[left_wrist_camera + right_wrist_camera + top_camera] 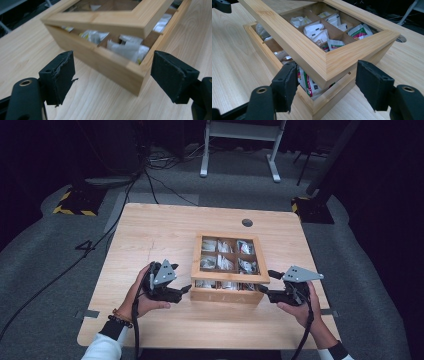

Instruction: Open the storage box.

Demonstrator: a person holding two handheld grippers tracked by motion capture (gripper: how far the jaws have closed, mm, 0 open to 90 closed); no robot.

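Wooden tea box [227,290] sits near the middle of the bench [150,235], its windowed lid [229,258] tipped up along the front edge so that a gap shows between lid and base, with sachets [317,31] lying in the compartments below. The box's long side runs across the bench, facing the person, and one gripper stands at each front corner. The left gripper [184,290] points in from the left, its jaws spread wide with nothing between them, the near corner of the box just ahead and apart from both pads in the left gripper view. The right gripper [264,290] comes in from the right, jaws also parted, straddling the lid's raised corner without pressing on it, as far as I can tell. Both hands are held low and roughly level, wrists turned inward. The right one looks nearer to the lid, so I'd guess the lifting falls to it.
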